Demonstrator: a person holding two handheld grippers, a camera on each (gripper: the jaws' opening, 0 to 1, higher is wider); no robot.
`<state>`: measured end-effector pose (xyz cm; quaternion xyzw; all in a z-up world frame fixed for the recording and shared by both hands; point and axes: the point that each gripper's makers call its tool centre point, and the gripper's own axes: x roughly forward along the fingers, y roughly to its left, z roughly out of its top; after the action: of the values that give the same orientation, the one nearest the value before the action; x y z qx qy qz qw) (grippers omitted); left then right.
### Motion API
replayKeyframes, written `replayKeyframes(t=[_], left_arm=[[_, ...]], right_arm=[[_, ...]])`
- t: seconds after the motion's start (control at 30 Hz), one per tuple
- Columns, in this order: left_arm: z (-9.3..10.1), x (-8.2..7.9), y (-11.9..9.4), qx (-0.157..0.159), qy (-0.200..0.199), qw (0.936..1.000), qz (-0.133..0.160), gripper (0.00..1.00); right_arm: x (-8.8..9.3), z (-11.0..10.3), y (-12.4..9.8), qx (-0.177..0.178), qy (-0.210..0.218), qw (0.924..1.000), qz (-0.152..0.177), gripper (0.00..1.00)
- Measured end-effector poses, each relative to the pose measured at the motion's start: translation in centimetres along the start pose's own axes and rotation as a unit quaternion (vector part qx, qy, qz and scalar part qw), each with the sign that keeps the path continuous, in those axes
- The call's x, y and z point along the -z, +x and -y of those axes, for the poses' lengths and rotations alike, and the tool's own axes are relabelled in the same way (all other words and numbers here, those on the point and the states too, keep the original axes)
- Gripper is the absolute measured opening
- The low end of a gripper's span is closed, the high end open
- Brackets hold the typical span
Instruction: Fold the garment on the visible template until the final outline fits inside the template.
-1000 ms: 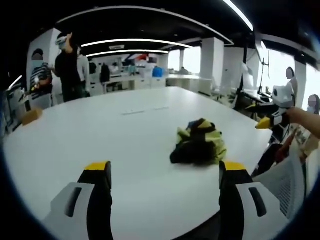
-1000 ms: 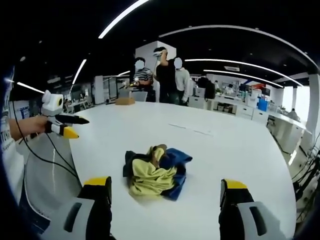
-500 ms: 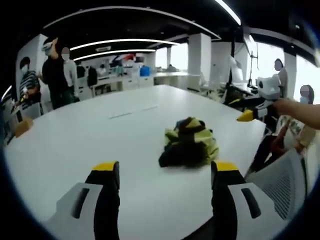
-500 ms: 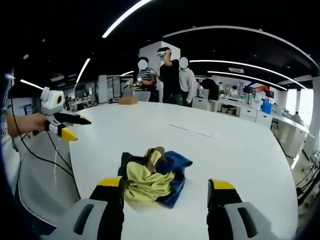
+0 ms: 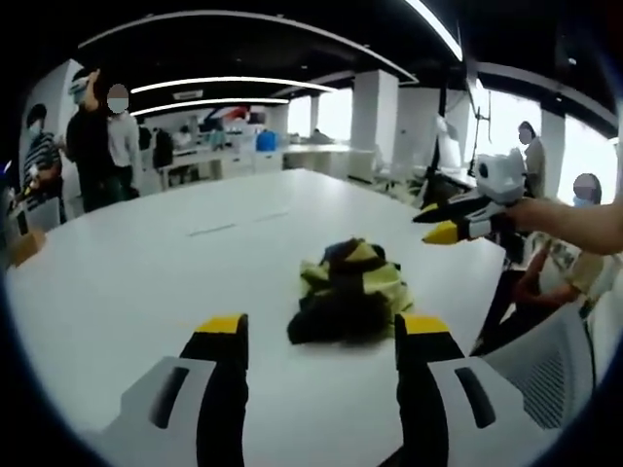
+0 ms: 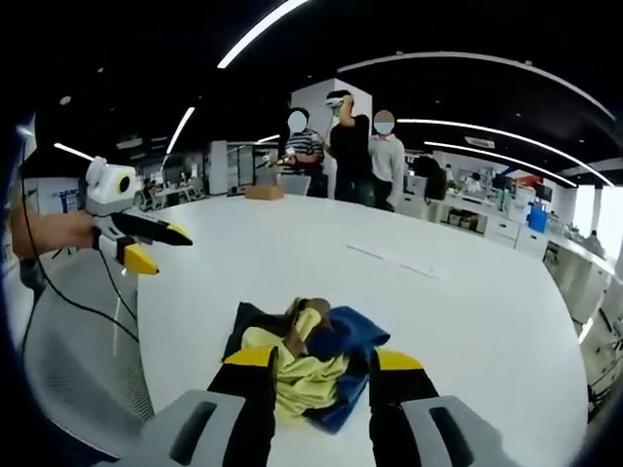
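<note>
Item one, your right gripper [image 6: 318, 362]: jaws parted with a narrow gap, holding nothing, poised low over the near side of the garment [image 6: 310, 358]. The jaw tips frame the yellow folds; whether they touch the cloth cannot be told.

Item two, your left gripper [image 5: 316, 324]: jaws spread wide, empty, hovering above the tabletop [image 5: 146, 263] just short of the garment, which lies between and beyond its tips.

Item three, the garment: a crumpled heap of yellow, blue and black cloth, bunched up, lying near the tabletop's edge on your side. No sleeve, hem or collar can be made out.

Item four, the template: no clear outline shows on the white surface; two faint marks [image 6: 394, 261] lie farther toward the middle of the tabletop.

Item five, bystanders: people [image 6: 350, 146] stand beyond the far edge.

Hazards, as judged:
- Closing on the heap blind may pinch several layers, so lifting would drag a knot rather than open the cloth.
- The heap sits close to the edge; a sideways pull could slide it off and out of the workspace.
- With no outline visible, you may fold in the wrong place.
</note>
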<state>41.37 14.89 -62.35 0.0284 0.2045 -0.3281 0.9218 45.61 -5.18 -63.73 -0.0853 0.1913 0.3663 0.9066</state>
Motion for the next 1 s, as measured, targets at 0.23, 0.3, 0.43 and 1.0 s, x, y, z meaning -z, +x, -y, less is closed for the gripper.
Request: replayKeyframes(t=[0.23, 0.3, 0.43, 1.0], left_arm=[[0.7, 0.5, 1.5, 0.018, -0.015, 0.9997, 0.003, 0.47], [1.0, 0.7, 2.0, 0.023, -0.011, 0.9997, -0.001, 0.46], [1.5, 1.0, 3.1, 0.034, -0.015, 0.9993, -0.003, 0.44], [2.0, 2.2, 6.4, 0.057, -0.034, 0.9976, -0.019, 0.30]], right_arm=[[0.3, -0.3, 1.9, -0.018, -0.011, 0.9997, -0.011, 0.28], [0.5, -0.3, 2.4, -0.022, -0.015, 0.9995, -0.015, 0.27], [0.9, -0.3, 3.3, -0.028, -0.019, 0.9992, -0.021, 0.23], [2.9, 0.3, 7.2, -0.039, -0.026, 0.9973, -0.057, 0.12]])
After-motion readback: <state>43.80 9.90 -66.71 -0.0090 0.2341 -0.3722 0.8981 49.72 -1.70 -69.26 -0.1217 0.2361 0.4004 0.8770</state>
